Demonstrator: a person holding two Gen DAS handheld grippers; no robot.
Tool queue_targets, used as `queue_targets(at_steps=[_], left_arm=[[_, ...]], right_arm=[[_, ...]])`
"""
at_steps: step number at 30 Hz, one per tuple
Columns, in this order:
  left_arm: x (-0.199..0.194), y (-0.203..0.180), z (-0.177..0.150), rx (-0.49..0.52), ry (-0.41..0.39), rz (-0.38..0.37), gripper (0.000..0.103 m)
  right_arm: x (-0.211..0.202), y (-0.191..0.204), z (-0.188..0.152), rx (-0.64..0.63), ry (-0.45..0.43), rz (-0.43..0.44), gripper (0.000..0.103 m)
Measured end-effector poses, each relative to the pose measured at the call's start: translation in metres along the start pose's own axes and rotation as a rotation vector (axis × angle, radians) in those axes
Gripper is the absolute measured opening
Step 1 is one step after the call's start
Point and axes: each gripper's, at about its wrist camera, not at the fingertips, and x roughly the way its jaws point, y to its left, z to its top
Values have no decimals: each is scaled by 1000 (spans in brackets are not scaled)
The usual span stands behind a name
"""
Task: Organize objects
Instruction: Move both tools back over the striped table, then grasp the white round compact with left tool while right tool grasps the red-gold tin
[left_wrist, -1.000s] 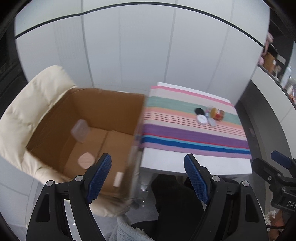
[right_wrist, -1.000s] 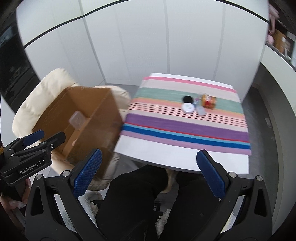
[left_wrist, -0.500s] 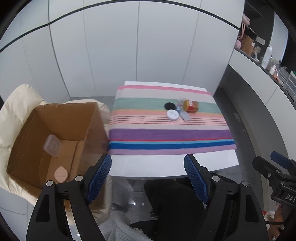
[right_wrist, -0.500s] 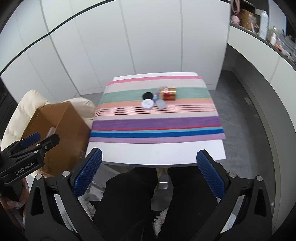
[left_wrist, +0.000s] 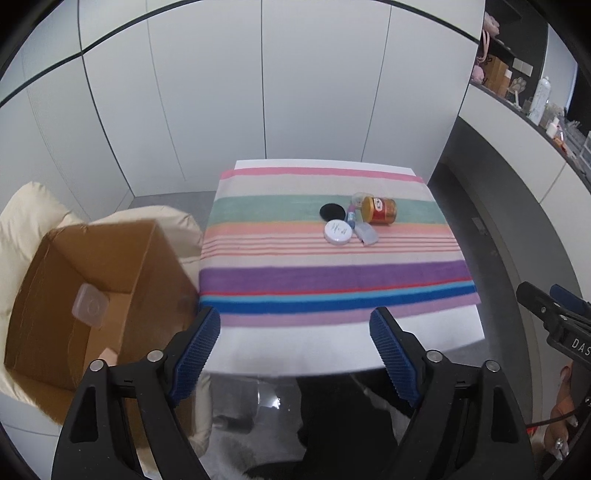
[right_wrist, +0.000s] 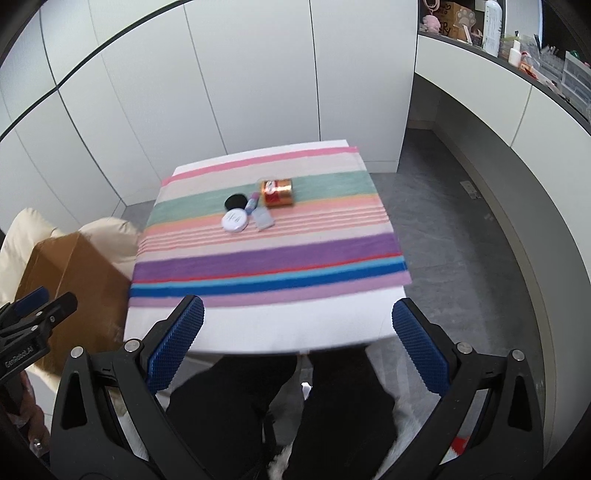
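A small cluster lies on the far half of the striped cloth (left_wrist: 332, 280): a red and gold jar (left_wrist: 379, 210) on its side, a black round lid (left_wrist: 332, 212), a white round tin (left_wrist: 337, 232), a pale blue case (left_wrist: 365, 234) and a small tube (left_wrist: 351, 217). The same cluster shows in the right wrist view: jar (right_wrist: 277, 192), tin (right_wrist: 235, 220), lid (right_wrist: 235, 202). My left gripper (left_wrist: 295, 332) hangs over the table's near edge, its jaws opening with nothing between them. My right gripper (right_wrist: 297, 323) is open and empty, also above the near edge.
An open cardboard box (left_wrist: 96, 295) rests on a cream armchair (left_wrist: 26, 218) left of the table, with a clear plastic container (left_wrist: 90, 304) inside. A person's dark-clothed legs (right_wrist: 280, 413) sit below the table edge. White cabinets stand behind; a grey counter (right_wrist: 517, 122) curves along the right.
Both grippers swung right, from the box toward the table. The box slid to the left edge of both views and the cluster moved nearer the middle. Neither gripper took hold of anything.
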Motion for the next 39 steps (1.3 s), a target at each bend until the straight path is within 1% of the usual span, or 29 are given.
queue_targets(at_steps=[3, 7, 10, 14, 16, 19, 22, 25, 27, 28, 30, 31, 32, 33, 34, 35, 39], left_arm=[[32, -10, 22, -10, 41, -13, 87], [91, -25, 49, -50, 104, -26, 88], [148, -43, 64, -22, 142, 13, 88], [218, -57, 76, 12, 167, 56, 88], [245, -58, 79, -4, 182, 76, 88], [279, -54, 82, -67, 219, 37, 88], [301, -53, 86, -81, 220, 10, 88], [317, -55, 88, -72, 218, -15, 88], [329, -58, 89, -63, 230, 2, 88], [334, -59, 88, -61, 234, 5, 90], [341, -61, 88, -73, 223, -11, 88], [343, -62, 90, -69, 214, 5, 87], [345, -65, 91, -57, 198, 20, 80], [345, -67, 92, -44, 186, 33, 75], [346, -71, 94, -24, 171, 47, 61], [343, -73, 95, -15, 162, 50, 58], [343, -70, 98, -18, 178, 32, 58]], right_arm=[[21, -4, 17, -10, -7, 0, 103], [66, 0, 45, -47, -7, 12, 103], [105, 2, 66, -59, -12, 34, 103], [163, 6, 93, -56, -6, 56, 103], [193, 7, 104, -42, 5, 57, 103], [239, 15, 118, -40, 43, 79, 103], [284, 23, 128, -44, 81, 110, 103], [322, 23, 130, 11, 132, 168, 103], [336, 27, 130, 18, 145, 168, 101], [342, 30, 130, 10, 149, 158, 98], [352, 37, 130, -10, 150, 137, 89], [356, 40, 129, -26, 154, 118, 79], [360, 43, 129, -36, 161, 112, 65], [360, 41, 128, -39, 164, 98, 65], [359, 41, 128, -41, 155, 83, 65], [357, 41, 127, -52, 148, 69, 64], [349, 36, 125, -102, 141, 25, 64]])
